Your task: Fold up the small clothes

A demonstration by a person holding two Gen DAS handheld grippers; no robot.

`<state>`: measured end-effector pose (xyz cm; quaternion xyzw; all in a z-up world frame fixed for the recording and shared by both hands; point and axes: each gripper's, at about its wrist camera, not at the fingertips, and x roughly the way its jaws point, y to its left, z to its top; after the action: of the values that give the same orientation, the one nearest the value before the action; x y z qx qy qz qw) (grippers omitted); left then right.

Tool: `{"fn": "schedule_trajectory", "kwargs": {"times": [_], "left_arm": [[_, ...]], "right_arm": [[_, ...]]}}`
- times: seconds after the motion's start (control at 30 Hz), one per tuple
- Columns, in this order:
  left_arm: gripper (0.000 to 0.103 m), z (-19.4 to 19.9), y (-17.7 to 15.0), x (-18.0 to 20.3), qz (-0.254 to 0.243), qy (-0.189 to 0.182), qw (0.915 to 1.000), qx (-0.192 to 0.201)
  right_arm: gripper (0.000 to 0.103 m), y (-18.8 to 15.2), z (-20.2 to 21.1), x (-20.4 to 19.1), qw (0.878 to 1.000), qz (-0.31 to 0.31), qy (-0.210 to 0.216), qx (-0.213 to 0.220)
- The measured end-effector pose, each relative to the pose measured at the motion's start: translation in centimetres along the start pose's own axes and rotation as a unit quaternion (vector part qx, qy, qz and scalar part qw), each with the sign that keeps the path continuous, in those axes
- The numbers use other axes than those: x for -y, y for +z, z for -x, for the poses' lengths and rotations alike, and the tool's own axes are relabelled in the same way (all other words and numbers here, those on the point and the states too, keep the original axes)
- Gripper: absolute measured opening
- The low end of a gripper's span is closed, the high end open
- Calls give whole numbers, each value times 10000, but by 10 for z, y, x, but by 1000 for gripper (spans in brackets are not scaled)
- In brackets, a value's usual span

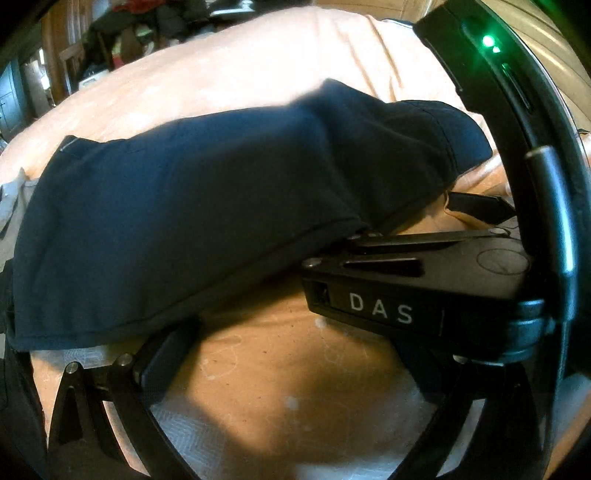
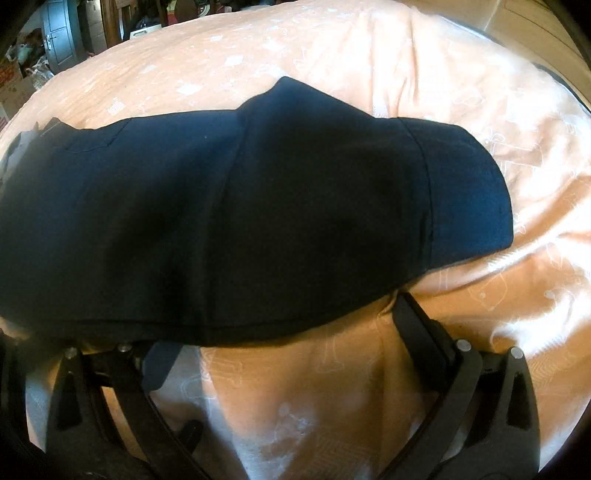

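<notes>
A dark navy garment (image 1: 207, 206) lies spread across the peach bedsheet (image 1: 288, 369), folded into a long band with a sleeve end at the right. My left gripper (image 1: 291, 332) stands open at its near hem; its left finger (image 1: 166, 358) has the tip under the cloth, and its right finger is hidden behind the other tool. The right gripper (image 1: 402, 218), marked DAS, crosses in from the right, one fingertip tucked under the hem. In the right wrist view the garment (image 2: 258, 206) fills the middle, and the right gripper (image 2: 288, 328) is open, both fingers at the hem, gripping nothing.
A grey cloth (image 1: 11, 199) peeks out at the garment's left end. Beyond the bed at the back left stand a door (image 2: 59, 33), boxes and clutter (image 2: 14, 81). Bare sheet (image 2: 517, 129) spreads to the right and in front of the garment.
</notes>
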<state>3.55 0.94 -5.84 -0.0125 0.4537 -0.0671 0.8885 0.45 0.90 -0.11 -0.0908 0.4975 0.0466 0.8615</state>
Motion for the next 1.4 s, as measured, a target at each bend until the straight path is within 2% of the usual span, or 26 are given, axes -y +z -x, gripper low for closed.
{"fn": "schedule_trajectory", "kwargs": {"times": [0.9, 1.2, 1.27, 1.33, 1.4], "left_arm": [[103, -1, 1, 0, -13, 18, 10000, 20], [103, -7, 7, 5, 16, 279, 9996, -69], [103, -9, 10, 3, 37, 297, 9995, -131], [103, -9, 15, -3, 54, 89, 9995, -308], [103, -4, 20, -14, -84, -452, 9973, -572]], "right_arm": [[103, 0, 0, 0, 10000, -2, 4, -11], [103, 10, -3, 1, 10000, -34, 23, -71], [103, 14, -4, 2, 9997, -82, 79, -204], [103, 19, 0, 8, 9984, -289, 309, -371], [103, 25, 8, 18, 9934, -622, 838, -471]]}}
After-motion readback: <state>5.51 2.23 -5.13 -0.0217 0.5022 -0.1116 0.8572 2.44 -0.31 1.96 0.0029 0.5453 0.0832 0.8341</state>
